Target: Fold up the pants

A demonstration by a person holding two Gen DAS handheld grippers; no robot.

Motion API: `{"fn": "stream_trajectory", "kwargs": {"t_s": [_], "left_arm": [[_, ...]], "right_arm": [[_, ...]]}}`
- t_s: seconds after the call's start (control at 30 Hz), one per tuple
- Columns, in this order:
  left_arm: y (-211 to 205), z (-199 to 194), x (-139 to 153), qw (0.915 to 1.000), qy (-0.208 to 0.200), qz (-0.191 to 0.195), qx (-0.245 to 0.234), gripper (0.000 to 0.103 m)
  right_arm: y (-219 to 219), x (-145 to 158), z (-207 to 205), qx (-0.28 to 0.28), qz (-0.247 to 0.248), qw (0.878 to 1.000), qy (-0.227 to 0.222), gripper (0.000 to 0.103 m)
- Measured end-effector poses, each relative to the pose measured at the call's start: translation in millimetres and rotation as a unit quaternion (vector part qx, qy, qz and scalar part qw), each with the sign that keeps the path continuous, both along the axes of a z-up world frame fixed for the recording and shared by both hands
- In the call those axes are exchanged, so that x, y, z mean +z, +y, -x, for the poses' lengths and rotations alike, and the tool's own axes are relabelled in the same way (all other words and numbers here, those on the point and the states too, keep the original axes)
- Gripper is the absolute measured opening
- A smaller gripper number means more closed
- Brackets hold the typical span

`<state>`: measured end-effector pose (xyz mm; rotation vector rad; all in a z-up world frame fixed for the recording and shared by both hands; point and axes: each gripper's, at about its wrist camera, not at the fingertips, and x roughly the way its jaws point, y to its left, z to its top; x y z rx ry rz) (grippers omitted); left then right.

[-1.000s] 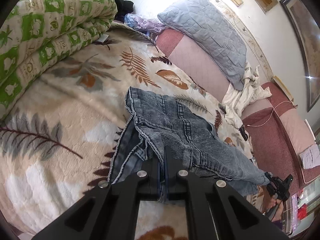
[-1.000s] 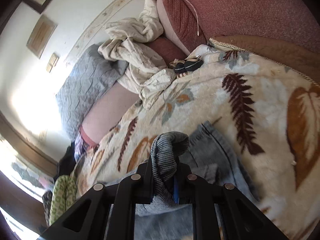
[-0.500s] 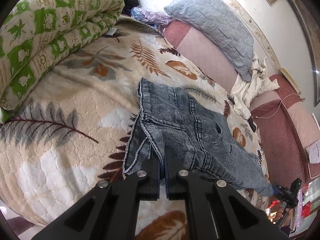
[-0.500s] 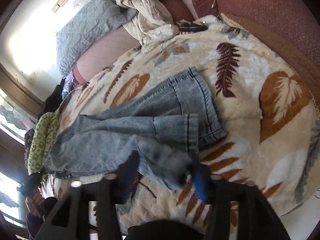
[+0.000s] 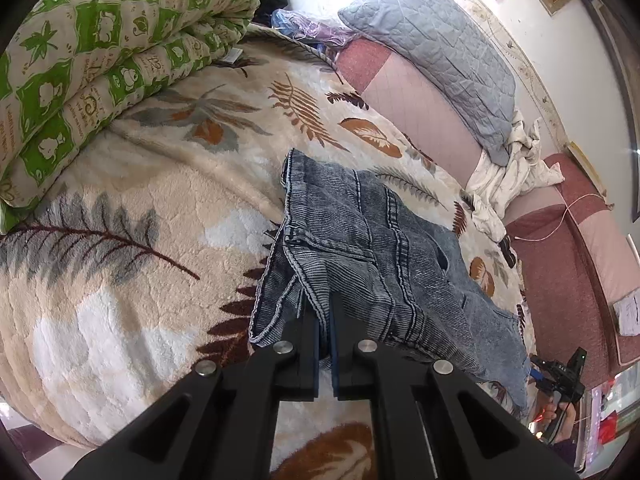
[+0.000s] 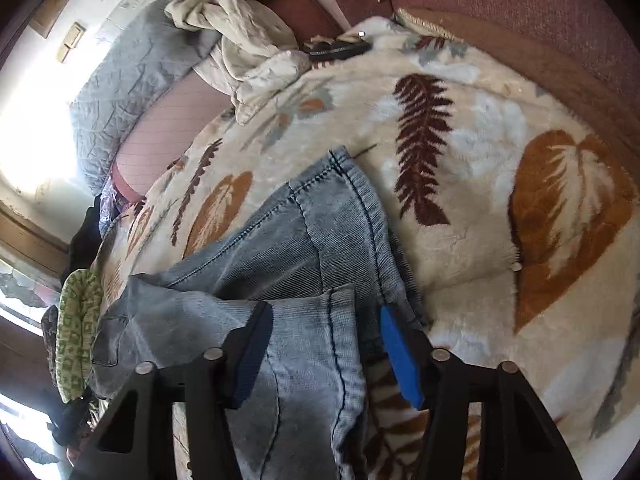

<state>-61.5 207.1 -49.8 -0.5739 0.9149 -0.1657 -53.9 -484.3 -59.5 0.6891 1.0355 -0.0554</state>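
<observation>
Denim jeans [image 5: 360, 248] lie on the leaf-print fleece blanket [image 5: 132, 216] covering the bed, waist end toward the left gripper, legs running off toward the right gripper; fabric is doubled lengthwise, one leg lying partly over the other.

Left gripper [image 5: 325, 320]: fingers pressed nearly together, pinching a raised fold of the waistband edge; the denim peaks up at the pinch and drapes away on both sides; waistband corner [image 5: 289, 156] rests flat on the blanket, farther in.

Right gripper [image 6: 326, 344]: fingers spread wide, blue pads [image 6: 400, 352] showing; upper leg hem [image 6: 340, 308] lies between them; contact with the pads cannot be told; lower leg hem [image 6: 352, 184] sits beyond, flat on the blanket.

Edges and room: bare blanket left of the waistband, up to the rolled green-and-cream quilt [image 5: 100, 60]; bare blanket right of the hems, out to the brown bed edge [image 6: 560, 76]; along the far side, a pink bolster [image 5: 412, 104] with a grey quilted pillow [image 5: 432, 44] on it, then a crumpled cream cloth [image 6: 244, 40]; a small dark object [image 6: 340, 49] lies at the blanket's far edge, well apart from the hems.
</observation>
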Motion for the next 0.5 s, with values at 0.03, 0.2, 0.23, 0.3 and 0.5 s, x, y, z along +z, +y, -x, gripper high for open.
{"fn": "stream_trajectory", "kwargs": {"t_s": [0.03, 0.2, 0.23, 0.3, 0.5], "left_arm": [[0.1, -0.1, -0.6, 1.0, 0.0, 0.001, 0.0, 0.004], [1.9, -1.3, -4.5, 1.0, 0.005, 0.005, 0.001, 0.004], [2.0, -1.5, -4.7, 1.0, 0.005, 0.006, 0.001, 0.004], [2.5, -2.2, -4.9, 1.0, 0.007, 0.007, 0.001, 0.004], [-1.3, -1.6, -4.6, 0.9999, 0.01, -0.004, 0.001, 0.004]], "right_arm": [[-1.0, -3.6, -2.6, 0.0, -0.006, 1.0, 0.001, 0.043], [7.1, -6.6, -10.8, 0.016, 0.034, 0.999, 0.026, 0.013], [7.6, -0.7, -9.7, 0.018, 0.027, 0.999, 0.014, 0.011], [7.1, 16.8, -7.4, 0.012, 0.043, 0.999, -0.012, 0.011], [9.9, 60.8, -34.0, -0.013, 0.096, 0.992, -0.078, 0.01]]}}
